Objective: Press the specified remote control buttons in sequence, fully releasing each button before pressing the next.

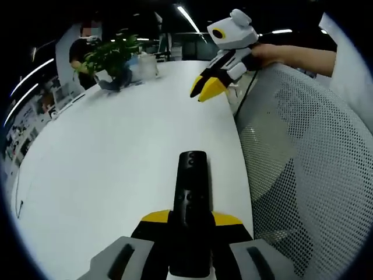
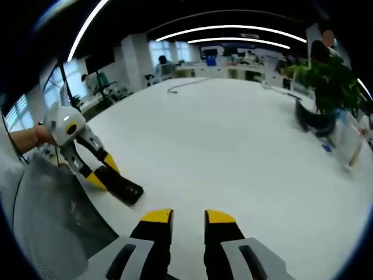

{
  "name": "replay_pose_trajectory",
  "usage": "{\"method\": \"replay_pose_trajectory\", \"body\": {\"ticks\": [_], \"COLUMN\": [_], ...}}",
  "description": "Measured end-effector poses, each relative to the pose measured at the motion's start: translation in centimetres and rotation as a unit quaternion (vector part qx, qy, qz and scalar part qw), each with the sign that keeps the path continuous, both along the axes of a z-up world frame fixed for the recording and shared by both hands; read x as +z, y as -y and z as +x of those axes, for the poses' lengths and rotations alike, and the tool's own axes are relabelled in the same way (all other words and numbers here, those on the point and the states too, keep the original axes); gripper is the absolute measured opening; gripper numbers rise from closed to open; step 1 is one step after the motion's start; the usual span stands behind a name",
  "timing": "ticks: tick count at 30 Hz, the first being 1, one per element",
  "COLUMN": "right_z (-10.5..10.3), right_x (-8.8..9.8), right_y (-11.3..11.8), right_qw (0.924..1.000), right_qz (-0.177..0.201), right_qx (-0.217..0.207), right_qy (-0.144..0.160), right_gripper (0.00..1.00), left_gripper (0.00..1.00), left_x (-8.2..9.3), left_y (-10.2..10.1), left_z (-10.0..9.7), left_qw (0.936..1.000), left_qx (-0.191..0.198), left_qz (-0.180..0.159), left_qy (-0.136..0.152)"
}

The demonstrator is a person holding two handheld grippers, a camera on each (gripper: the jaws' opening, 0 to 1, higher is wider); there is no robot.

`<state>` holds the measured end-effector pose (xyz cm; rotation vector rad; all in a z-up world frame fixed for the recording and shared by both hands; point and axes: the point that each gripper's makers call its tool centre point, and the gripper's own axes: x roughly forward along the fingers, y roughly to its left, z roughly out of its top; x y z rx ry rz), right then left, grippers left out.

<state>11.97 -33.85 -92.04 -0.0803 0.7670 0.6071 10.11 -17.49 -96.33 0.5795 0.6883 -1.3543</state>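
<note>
A black remote control [image 1: 192, 198] points away from me over the white table [image 1: 111, 151], and my left gripper [image 1: 192, 219] is shut on its near end. Its buttons face up. My right gripper [image 1: 205, 88] hangs above the table's far right edge in a person's hand [image 1: 274, 53], well beyond the remote. In the right gripper view, my right gripper [image 2: 189, 217] stands narrowly open above the table [image 2: 233, 134] with nothing between its yellow tips. To its left there, the left gripper [image 2: 108, 172] holds the remote [image 2: 125, 188] near the table edge.
A white mesh chair back [image 1: 303, 169] stands against the table's edge beside the remote; the chair back [image 2: 46, 221] sits low left in the right gripper view. A potted plant [image 1: 113, 55] [image 2: 326, 81] and small items sit at the table's far end. A cable [image 2: 186, 84] lies across the far side.
</note>
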Motion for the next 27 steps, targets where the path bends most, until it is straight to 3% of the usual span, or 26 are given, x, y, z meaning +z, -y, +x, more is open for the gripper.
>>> {"method": "replay_pose_trajectory", "body": {"ticks": [17, 24, 27], "right_z": [-0.8, -1.6, -1.8], "right_x": [-0.2, -0.7, -0.8], "right_y": [-1.3, -2.5, -2.7], "right_qw": [0.9990, 0.9948, 0.9938], "right_qz": [-0.004, -0.030, -0.030], "right_qx": [0.043, 0.097, 0.106], "right_qy": [-0.007, -0.013, -0.016], "right_gripper": [0.09, 0.06, 0.06], "left_gripper": [0.24, 0.25, 0.30], "left_x": [0.2, 0.2, 0.2], "left_y": [0.1, 0.2, 0.1], "left_z": [-0.9, -1.6, -1.9], "left_qw": [0.9982, 0.9980, 0.9981], "left_qx": [0.019, -0.021, -0.025], "left_qz": [-0.057, -0.060, -0.056], "left_qy": [0.007, 0.005, 0.004]}}
